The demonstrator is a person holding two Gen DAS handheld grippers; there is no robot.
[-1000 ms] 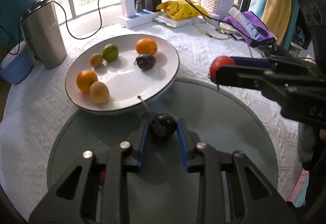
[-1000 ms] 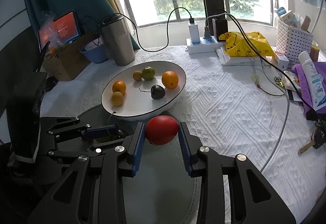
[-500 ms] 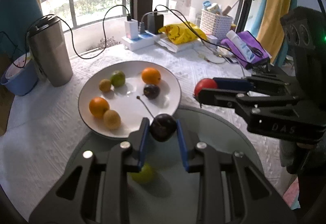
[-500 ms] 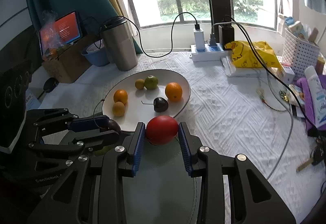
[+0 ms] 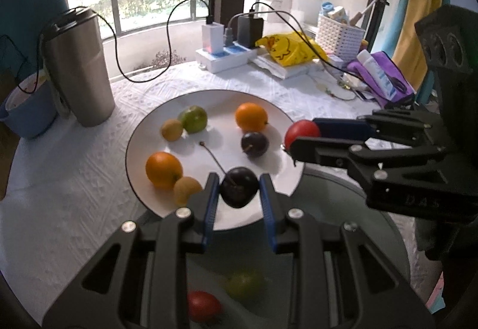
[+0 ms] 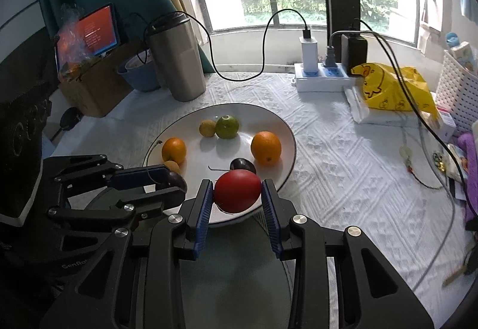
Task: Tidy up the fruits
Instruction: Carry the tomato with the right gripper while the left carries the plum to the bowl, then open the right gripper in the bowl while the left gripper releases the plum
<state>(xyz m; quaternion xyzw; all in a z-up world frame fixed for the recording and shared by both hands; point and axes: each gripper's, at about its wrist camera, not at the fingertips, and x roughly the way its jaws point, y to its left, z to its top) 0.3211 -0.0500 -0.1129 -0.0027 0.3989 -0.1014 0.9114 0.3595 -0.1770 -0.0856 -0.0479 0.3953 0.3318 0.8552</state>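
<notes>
Above the near rim of the white plate (image 5: 143,131), a dark stemmed plum (image 5: 239,187) is held clamped between the blue pads of the left gripper (image 5: 237,197); a red fruit (image 6: 237,191) is gripped likewise by the right gripper (image 6: 237,200), at the plate's right edge. Both jaws are closed tight on round, smooth fruit, so a slip or a roll on release is judged the main hazard. Six pieces are already seated on the plate: two oranges (image 5: 163,170), two small yellow fruits (image 5: 171,129), a green one (image 5: 193,119) and a second dark plum (image 5: 254,144). Free space is left mostly in the centre; a fruit let go too near the rim could be expected to roll off onto the glass tabletop (image 5: 343,209) or nudge a neighbour out. The two grippers are seen close together, converging on the same plate, and a clash of fingers is possible if both are lowered at once. A red and a green fruit (image 5: 243,284) remain on the glass under the left gripper, blurred. Behind the plate, a steel tumbler (image 6: 176,57) and trailing charger cables (image 6: 263,48) stand well apart and are thought no obstacle.
</notes>
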